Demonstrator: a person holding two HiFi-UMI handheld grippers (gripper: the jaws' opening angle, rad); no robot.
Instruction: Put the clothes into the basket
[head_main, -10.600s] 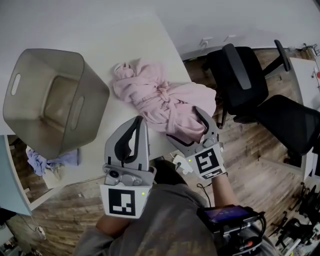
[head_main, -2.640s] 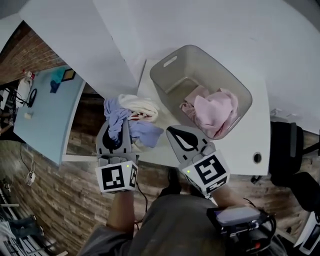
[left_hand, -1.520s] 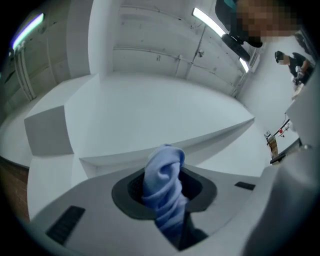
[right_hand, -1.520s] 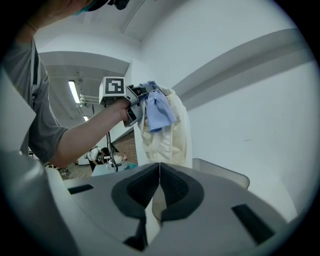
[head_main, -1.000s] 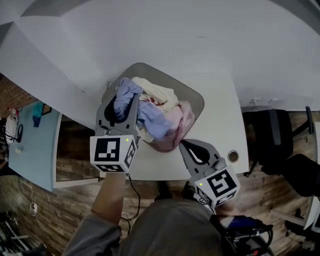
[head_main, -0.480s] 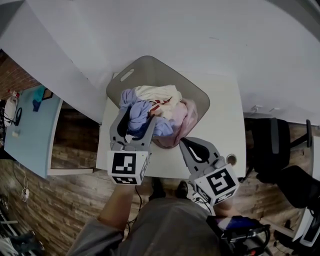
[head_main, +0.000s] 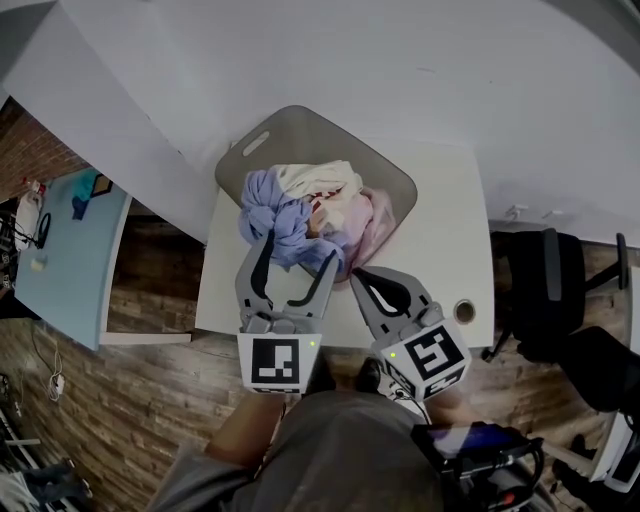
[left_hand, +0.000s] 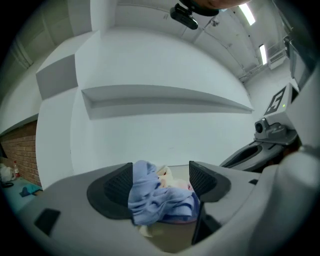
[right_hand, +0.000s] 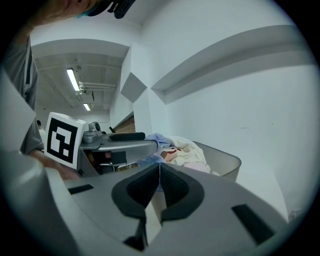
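Observation:
The grey basket (head_main: 300, 118) stands on the white table (head_main: 440, 240), heaped with a blue cloth (head_main: 275, 212), a cream cloth (head_main: 322, 180) and a pink garment (head_main: 368, 215). My left gripper (head_main: 293, 258) hovers at the basket's near rim with its jaws opening. The blue cloth (left_hand: 157, 200) shows between the spread pads and hangs over the basket wall (left_hand: 170, 237); the pads do not press on it. Just right of it, my right gripper (head_main: 362, 280) is shut and empty (right_hand: 159, 175). The basket (right_hand: 225, 161) and the pile of clothes (right_hand: 187, 150) lie beyond it.
A round cable hole (head_main: 464, 310) sits near the table's right front corner. A black office chair (head_main: 550, 290) stands to the right, a light blue desk (head_main: 60, 250) to the left over wooden flooring. A white wall rises behind the basket.
My left gripper has drawn back from over the basket toward me and its jaws have spread; the blue cloth it carried now rests on the heap. The right gripper has barely moved.

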